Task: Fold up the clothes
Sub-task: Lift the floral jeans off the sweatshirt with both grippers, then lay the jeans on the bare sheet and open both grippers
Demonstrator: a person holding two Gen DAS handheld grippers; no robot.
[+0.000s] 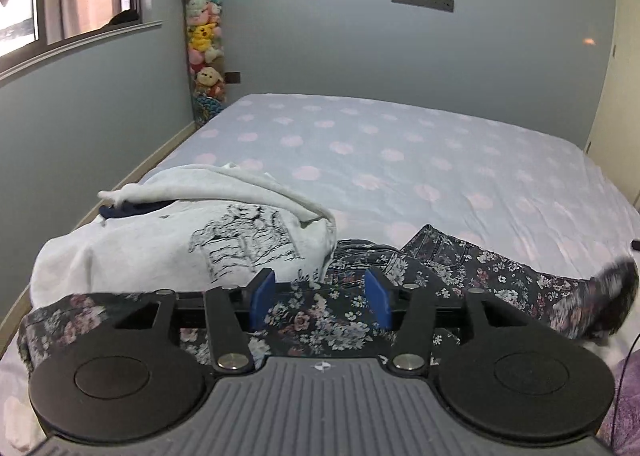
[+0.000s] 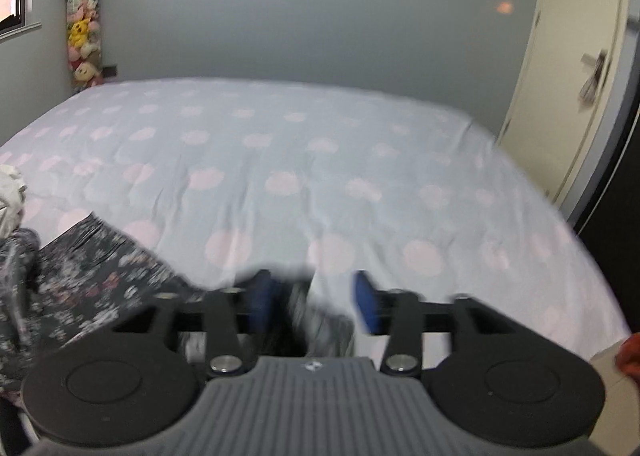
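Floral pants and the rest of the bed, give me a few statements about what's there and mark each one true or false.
1. The floral pants lie on a bedsheet with pink dots. True.
2. The left claw is clamped tight on the white sweatshirt. False: its blue fingers stand apart over floral fabric, and the sweatshirt lies beyond them.
3. The white sweatshirt carries a dark line drawing. True.
4. The plush toys are piled on the bed. False: they stack in a tall column in the room's corner, beyond the bed.
5. The right claw is open, with dark fabric between its fingers. True, though that view is blurred.
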